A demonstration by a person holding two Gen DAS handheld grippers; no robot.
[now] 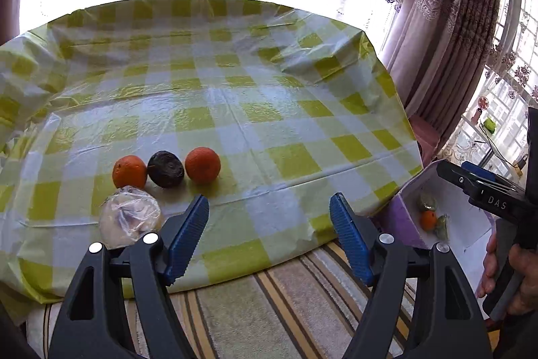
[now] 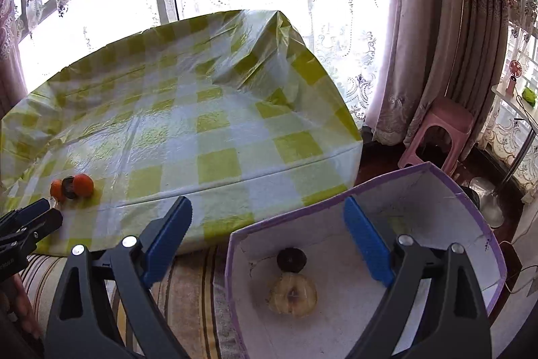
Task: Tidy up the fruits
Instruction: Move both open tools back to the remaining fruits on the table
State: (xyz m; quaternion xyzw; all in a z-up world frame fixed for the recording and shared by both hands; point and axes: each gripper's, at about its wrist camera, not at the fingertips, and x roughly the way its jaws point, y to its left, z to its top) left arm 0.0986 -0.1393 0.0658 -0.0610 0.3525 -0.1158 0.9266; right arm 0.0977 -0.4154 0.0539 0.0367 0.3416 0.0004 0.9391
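Observation:
Two oranges (image 1: 129, 171) (image 1: 202, 165) flank a dark round fruit (image 1: 165, 169) on the green-checked tablecloth (image 1: 235, 110). A pale fruit wrapped in clear plastic (image 1: 129, 216) lies in front of them, just left of my left gripper (image 1: 269, 214), which is open and empty. My right gripper (image 2: 267, 217) is open and empty above the purple-rimmed white box (image 2: 437, 190). The box holds a dark fruit (image 2: 291, 259) and a wrapped pale fruit (image 2: 292, 293). The left wrist view shows an orange (image 1: 428, 220) in the box too.
A striped cloth (image 1: 269, 308) covers the surface in front of the table edge. A pink stool (image 2: 437, 130) stands by the curtains at the right. The right gripper (image 1: 484, 190) shows at the left wrist view's right edge.

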